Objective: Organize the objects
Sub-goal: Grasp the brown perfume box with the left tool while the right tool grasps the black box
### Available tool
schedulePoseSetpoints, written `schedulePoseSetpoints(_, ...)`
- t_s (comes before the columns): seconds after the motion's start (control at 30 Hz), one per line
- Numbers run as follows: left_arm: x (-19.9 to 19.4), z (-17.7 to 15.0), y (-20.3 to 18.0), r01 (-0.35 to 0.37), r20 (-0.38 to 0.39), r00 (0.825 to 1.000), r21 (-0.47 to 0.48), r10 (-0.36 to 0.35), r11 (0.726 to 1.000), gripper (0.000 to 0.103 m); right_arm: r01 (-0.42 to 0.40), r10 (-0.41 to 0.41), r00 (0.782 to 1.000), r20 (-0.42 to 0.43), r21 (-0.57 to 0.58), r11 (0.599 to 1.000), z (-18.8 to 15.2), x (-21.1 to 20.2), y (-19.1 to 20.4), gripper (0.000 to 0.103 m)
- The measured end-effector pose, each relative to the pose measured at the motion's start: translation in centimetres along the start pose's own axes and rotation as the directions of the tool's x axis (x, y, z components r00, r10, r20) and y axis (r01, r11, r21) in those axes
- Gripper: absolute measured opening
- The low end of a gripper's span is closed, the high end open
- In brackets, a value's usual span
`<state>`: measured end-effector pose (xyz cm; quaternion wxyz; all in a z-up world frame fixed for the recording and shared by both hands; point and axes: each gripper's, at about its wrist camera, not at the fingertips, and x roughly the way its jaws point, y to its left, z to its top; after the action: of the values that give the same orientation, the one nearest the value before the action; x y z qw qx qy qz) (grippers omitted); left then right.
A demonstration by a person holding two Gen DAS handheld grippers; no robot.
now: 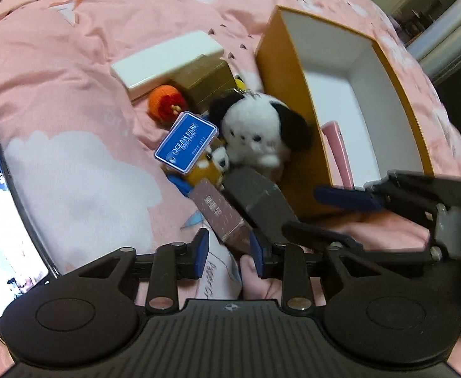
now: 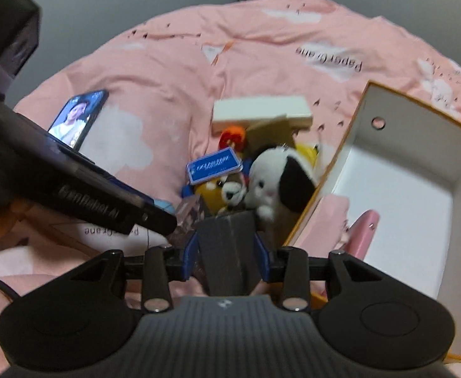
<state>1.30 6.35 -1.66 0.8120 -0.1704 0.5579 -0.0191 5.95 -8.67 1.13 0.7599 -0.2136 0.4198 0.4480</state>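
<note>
Pink bedsheet [image 1: 73, 63] with white clouds and "PaperCrane" print carries everything. Left gripper [image 1: 228, 252] has its blue-padded fingers [image 1: 201, 245] either side of the near end of a mauve carton [image 1: 219, 214] with printed characters; pads look close to the carton's faces, but cannot tell if they actually clamp it. Right gripper [image 2: 227, 249] is closed on a dark grey box [image 2: 230, 245], blue pads [image 2: 190, 252] pressed against both its sides; in the left wrist view that same box [image 1: 255, 195] lies just right of the mauve carton, with the right gripper [image 1: 350, 197] entering from the right edge. Grey box's far end touches or nearly touches a black-and-white plush dog [image 1: 258, 132], which leans against the outer wall of an open orange box with white lining [image 1: 293, 94]. Inside that box, a pink slim item [image 2: 361, 233] leans on the near wall. Beside the plush dog: a small orange fox-like plush [image 1: 208, 170], partly under a blue "OCEAN PARK" tag [image 1: 186, 141]. Behind those sit an orange-red crochet ball [image 1: 164, 104], a gold box [image 1: 205, 82] and a white rectangular box [image 1: 167, 60] touching the gold one. Yellow plush bit [image 2: 307, 152] peeks out behind the dog. Smartphone [image 2: 79, 118] with lit screen lies well apart to the left on the sheet.
</note>
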Motion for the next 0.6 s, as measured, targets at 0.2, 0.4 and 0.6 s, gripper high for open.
schedulePoseSetpoints(0.2,0.4,-0.3,1.3,0.057,-0.016,0.998,-0.067,-0.059,0.996,0.040,-0.015,0.014,0.999,-0.052,-0.021,1.000,0.0,1.6,0.7,0.054)
schedulePoseSetpoints(0.4,-0.1,-0.6,2.2,0.077,0.009,0.997,-0.115,-0.077,0.990,0.039,0.006,-0.011,0.994,-0.109,-0.049,0.999,0.3,3.5,1.4,0.054)
schedulePoseSetpoints(0.6,0.0,-0.6,2.8,0.091,0.011,0.996,-0.132,-0.090,0.987,0.039,0.042,-0.065,0.986,-0.153,-0.147,0.988,0.6,5.6,2.8,0.054)
